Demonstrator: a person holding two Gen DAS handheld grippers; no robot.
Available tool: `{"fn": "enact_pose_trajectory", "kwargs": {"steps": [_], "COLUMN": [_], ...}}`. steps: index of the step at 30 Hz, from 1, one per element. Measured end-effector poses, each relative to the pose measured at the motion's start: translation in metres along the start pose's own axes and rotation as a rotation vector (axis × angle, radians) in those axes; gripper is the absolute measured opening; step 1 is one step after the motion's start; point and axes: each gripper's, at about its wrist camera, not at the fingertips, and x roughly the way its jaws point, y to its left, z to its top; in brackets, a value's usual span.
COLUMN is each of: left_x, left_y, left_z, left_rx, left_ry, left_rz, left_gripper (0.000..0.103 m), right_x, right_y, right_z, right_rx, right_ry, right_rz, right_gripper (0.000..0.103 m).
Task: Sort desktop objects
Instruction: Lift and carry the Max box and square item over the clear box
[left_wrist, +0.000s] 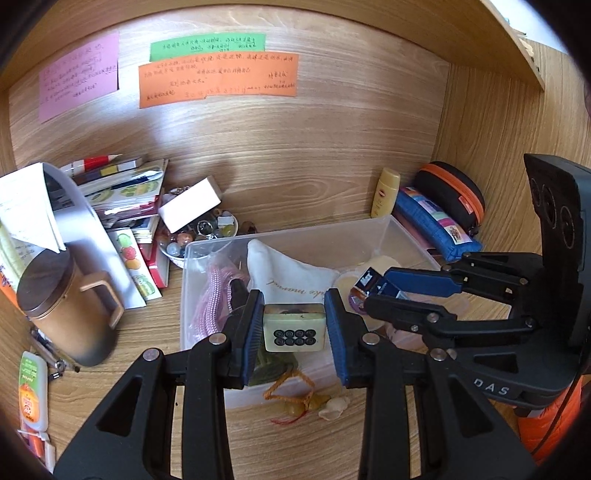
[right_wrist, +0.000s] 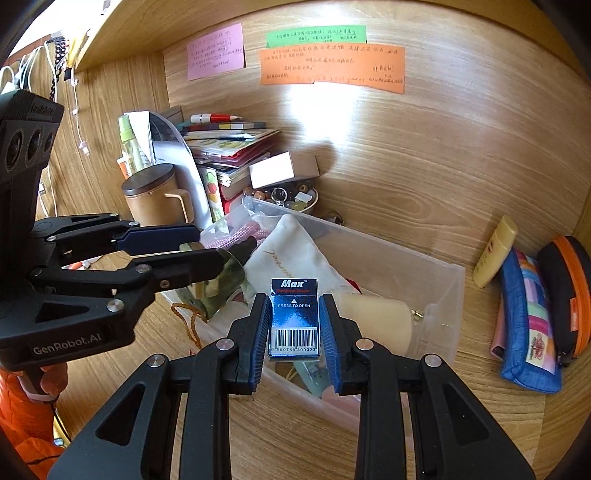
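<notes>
A mahjong tile (left_wrist: 294, 327), its dotted face toward the camera, was clamped between the blue pads of the left gripper (left_wrist: 294, 328) above the clear plastic bin (left_wrist: 207, 251). The right gripper (right_wrist: 294, 325) was clenched on a small blue "Max" box (right_wrist: 294, 317) over the same bin, which held a white cloth pouch (left_wrist: 288, 273) and pink cord (left_wrist: 214, 295). A brown lidded mug (left_wrist: 70, 302) stood beside the bin on the wooden desk (left_wrist: 155, 325)

wrist views angled down, sharing clear bin (left_wrist: 207, 254)
</notes>
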Motion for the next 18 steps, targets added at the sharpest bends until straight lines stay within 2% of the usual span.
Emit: {"fn": "enact_pose_trajectory", "kwargs": {"steps": [9,18], "left_x": [0.018,0.032], "left_y": [0.005,0.001], "left_z": [0.004,0.002], "left_rx": [-0.023,-0.002], "left_ry": [0.018,0.049], "left_rz": [-0.016,-0.057], "left_gripper": [0.033,0.033], "right_x": [0.017,0.031], "right_y": [0.002,-0.005], "right_z": [0.002,0.001], "right_rx": [-0.022,-0.012], "right_ry": [0.03,0.066], "right_rz": [0.024,0.001], "right_gripper": [0.025,0.025]}}
